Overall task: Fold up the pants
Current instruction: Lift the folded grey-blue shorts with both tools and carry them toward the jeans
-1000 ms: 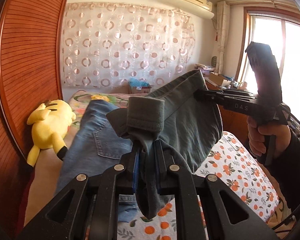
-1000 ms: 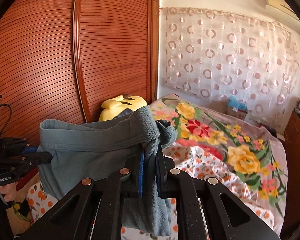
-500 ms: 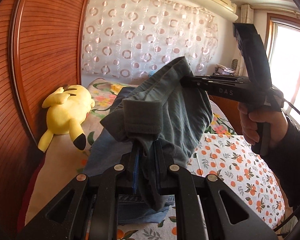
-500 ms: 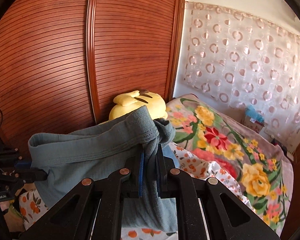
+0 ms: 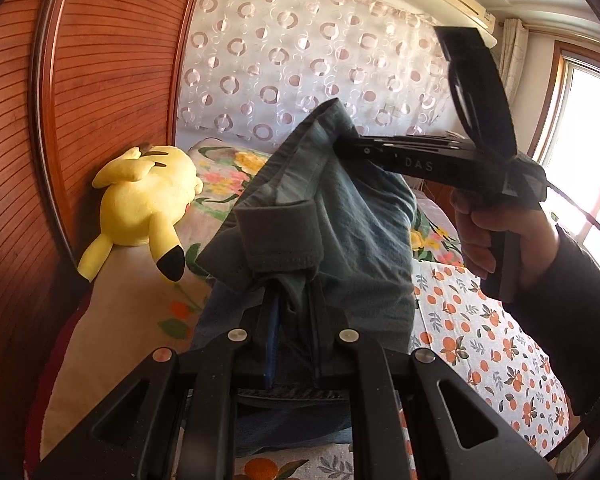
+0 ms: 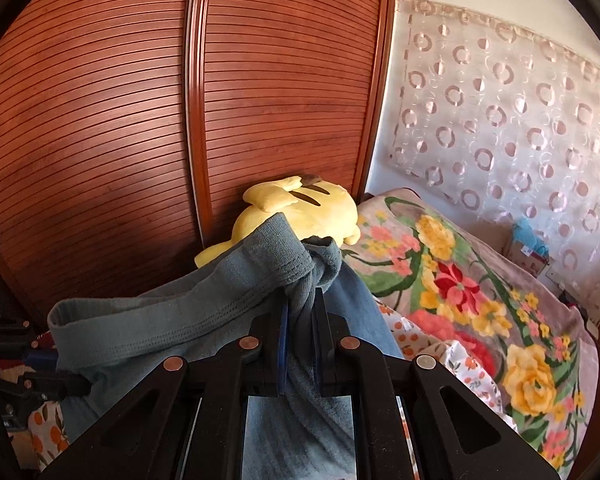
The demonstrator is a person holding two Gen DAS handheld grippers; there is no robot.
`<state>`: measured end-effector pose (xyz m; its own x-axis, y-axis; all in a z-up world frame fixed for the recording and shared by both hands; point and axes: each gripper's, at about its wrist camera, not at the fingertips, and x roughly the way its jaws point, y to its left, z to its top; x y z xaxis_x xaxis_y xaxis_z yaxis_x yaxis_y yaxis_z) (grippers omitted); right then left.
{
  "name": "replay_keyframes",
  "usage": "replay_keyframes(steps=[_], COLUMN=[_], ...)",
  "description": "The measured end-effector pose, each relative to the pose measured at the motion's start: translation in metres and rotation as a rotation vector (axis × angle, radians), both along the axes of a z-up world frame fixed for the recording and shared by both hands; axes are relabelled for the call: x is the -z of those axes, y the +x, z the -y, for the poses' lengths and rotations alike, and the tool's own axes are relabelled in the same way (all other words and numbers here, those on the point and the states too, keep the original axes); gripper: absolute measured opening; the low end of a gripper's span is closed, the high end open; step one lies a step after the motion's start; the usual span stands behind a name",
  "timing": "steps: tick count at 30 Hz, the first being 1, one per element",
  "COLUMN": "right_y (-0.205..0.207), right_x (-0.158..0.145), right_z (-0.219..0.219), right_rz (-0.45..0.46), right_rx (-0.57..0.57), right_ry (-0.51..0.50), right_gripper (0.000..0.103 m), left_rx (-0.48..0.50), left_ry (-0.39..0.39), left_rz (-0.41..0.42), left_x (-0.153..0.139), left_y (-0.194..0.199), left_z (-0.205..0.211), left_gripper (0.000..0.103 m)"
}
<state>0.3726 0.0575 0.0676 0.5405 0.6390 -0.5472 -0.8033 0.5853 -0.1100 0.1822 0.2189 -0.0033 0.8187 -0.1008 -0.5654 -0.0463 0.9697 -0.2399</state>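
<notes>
Grey-green pants (image 5: 352,224) hang in the air above the bed, stretched by the waistband between both grippers. My left gripper (image 5: 294,300) is shut on one end of the waistband, bunched cloth squeezed between its jaws. My right gripper (image 6: 300,308) is shut on the other end; the waistband (image 6: 172,312) runs left from it to the left gripper (image 6: 40,376). In the left wrist view the right gripper (image 5: 344,144) comes in from the right, held by a hand (image 5: 488,236) in a dark sleeve. Blue jeans (image 6: 360,304) lie on the bed under the pants.
A yellow plush toy (image 5: 148,204) lies against the slatted wooden wardrobe (image 6: 140,120) at the bed's left side. A floral blanket (image 6: 480,300) covers the far part of the bed, an orange-print sheet (image 5: 480,344) the near part. A patterned curtain (image 5: 300,72) hangs behind.
Both grippers have moved with the pants toward the wardrobe side and slightly down; the plush toy looms larger in both views. Both grips stay the same.
</notes>
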Motion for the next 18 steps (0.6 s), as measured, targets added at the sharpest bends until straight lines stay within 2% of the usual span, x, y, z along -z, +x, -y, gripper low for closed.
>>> replay_keyframes(steps=[7,13,16,18], right_y=[0.014,0.018,0.016,0.012], right_x=[0.017,0.018,0.013,0.007], right_z=[-0.018,-0.025,-0.018,-0.010], right_rz=[-0.023,-0.032,-0.051,-0.048], right_rx=[-0.007,-0.007,-0.005,0.000], right_ry=[-0.027,-0.025,-0.010,0.007], right_gripper=[0.010,0.010,0.018,0.023], left_rx=[-0.008,-0.015,-0.014,-0.022], left_ry=[-0.007,-0.018,-0.038,-0.021], left_rz=[-0.025,-0.042,-0.039,-0.021], left_x=[0.007,0.008,0.002,-0.007], left_y=[0.000,-0.004,-0.013,-0.020], left_z=[-0.004,-0.008,-0.009,-0.009], left_gripper=[0.014,0.014,0.014,0.016])
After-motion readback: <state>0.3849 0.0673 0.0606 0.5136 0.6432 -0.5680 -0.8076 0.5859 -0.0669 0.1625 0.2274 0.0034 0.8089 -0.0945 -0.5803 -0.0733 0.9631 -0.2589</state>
